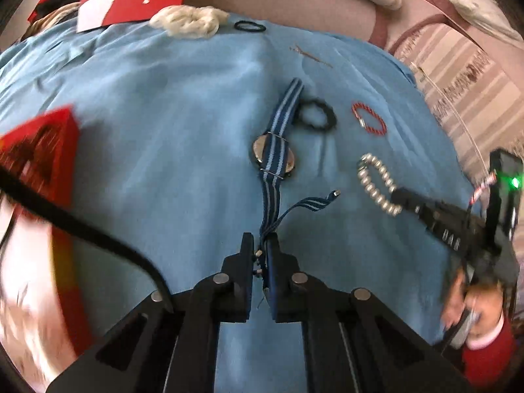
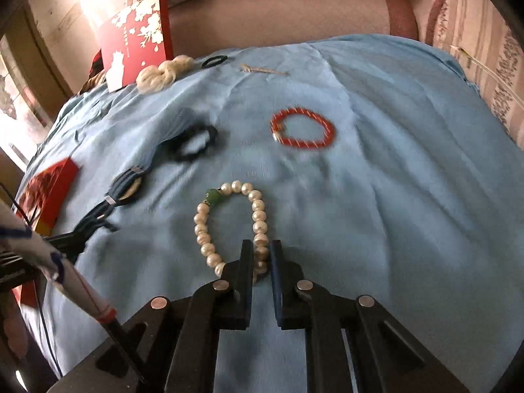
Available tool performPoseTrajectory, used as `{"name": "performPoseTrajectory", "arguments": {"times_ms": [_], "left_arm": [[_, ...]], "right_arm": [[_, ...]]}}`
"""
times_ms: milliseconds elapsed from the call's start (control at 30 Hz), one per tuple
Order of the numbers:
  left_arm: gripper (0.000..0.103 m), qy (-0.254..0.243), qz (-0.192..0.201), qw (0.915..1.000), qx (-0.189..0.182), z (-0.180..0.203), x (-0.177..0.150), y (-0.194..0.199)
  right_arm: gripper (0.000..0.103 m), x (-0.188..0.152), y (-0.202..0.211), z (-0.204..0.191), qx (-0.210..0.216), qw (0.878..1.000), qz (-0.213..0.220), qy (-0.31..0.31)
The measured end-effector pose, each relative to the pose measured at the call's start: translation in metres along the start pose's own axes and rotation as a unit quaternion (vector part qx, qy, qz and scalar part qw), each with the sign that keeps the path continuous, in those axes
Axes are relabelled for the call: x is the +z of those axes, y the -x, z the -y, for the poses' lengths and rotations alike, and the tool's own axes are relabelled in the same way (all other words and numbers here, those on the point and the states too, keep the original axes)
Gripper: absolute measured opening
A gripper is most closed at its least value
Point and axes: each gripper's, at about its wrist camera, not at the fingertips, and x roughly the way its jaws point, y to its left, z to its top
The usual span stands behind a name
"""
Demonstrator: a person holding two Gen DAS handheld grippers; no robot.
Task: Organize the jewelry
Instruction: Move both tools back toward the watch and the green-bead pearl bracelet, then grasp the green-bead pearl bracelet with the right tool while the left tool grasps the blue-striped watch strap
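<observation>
My left gripper is shut on the near end of the blue striped strap of a watch, which lies stretched out ahead on the blue cloth. The watch also shows at the left of the right wrist view. My right gripper is shut on the near side of a pearl bracelet with one green bead. In the left wrist view, the right gripper is on the pearl bracelet. A red bracelet and a black scrunchie lie farther out.
An open red box sits at the left edge of the cloth. A red card box, a white scrunchie, a thin black hair tie and a hairpin lie at the far edge, with striped bedding behind.
</observation>
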Motion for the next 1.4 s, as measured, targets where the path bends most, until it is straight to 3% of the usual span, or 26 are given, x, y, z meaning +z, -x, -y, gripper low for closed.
{"name": "performPoseTrajectory", "arguments": {"times_ms": [100, 233, 367, 467, 633, 767, 867, 900, 967, 1067, 1100, 1133, 1200, 1333, 1400], "left_arm": [[0.007, -0.003, -0.011, 0.9999, 0.004, -0.008, -0.028, 0.012], [0.010, -0.008, 0.006, 0.9993, 0.035, -0.009, -0.042, 0.027], [0.036, -0.015, 0.044, 0.9977, 0.049, -0.001, -0.042, 0.050], [0.044, -0.049, 0.061, 0.9946, 0.069, 0.015, -0.038, 0.054], [0.046, -0.102, 0.042, 0.9895, 0.093, 0.042, -0.019, 0.022], [0.046, -0.120, 0.014, 0.9860, 0.114, 0.051, 0.004, -0.018], [0.046, -0.132, 0.015, 0.9813, 0.139, 0.053, 0.010, -0.030], [0.045, -0.127, 0.012, 0.9823, 0.137, 0.051, 0.014, -0.032], [0.024, -0.111, 0.018, 0.9861, 0.122, 0.046, 0.018, -0.028], [0.000, -0.018, 0.007, 0.9997, 0.014, 0.011, 0.026, -0.010], [0.000, 0.028, 0.006, 0.9989, -0.038, -0.005, 0.027, -0.006], [0.000, 0.058, 0.009, 0.9964, -0.061, -0.016, 0.026, -0.003], [0.000, 0.102, 0.025, 0.9927, -0.059, -0.042, 0.024, 0.003], [0.001, 0.072, 0.029, 0.9960, -0.045, -0.039, 0.019, 0.013], [0.020, 0.024, 0.036, 0.9986, -0.030, -0.019, 0.018, 0.017]], "right_arm": [[0.011, -0.022, 0.018, 0.008, 0.003, 1.000, -0.004, -0.003], [0.012, -0.035, 0.030, 0.015, 0.011, 1.000, -0.003, -0.013], [0.012, -0.040, 0.032, 0.019, 0.017, 0.999, 0.007, -0.027], [0.016, -0.043, 0.031, 0.016, 0.016, 0.999, 0.016, -0.028], [0.021, -0.045, 0.031, 0.011, 0.011, 0.999, 0.028, -0.020], [0.021, -0.047, 0.030, 0.010, 0.012, 0.999, 0.035, -0.014], [0.021, -0.047, 0.029, 0.010, 0.011, 0.999, 0.038, -0.011], [0.021, -0.046, 0.028, 0.009, 0.009, 0.999, 0.040, -0.008], [0.021, -0.047, 0.028, 0.007, 0.002, 0.999, 0.043, -0.001], [0.021, -0.049, 0.028, 0.001, -0.011, 0.999, 0.045, 0.013], [0.021, -0.049, 0.028, -0.001, -0.015, 0.999, 0.045, 0.016], [0.021, -0.049, 0.028, -0.001, -0.016, 0.999, 0.045, 0.016], [0.021, -0.049, 0.028, 0.001, -0.013, 0.999, 0.045, 0.009], [0.021, -0.048, 0.028, 0.004, -0.006, 0.999, 0.045, -0.002], [0.021, -0.048, 0.027, 0.004, -0.006, 0.999, 0.046, -0.006]]}}
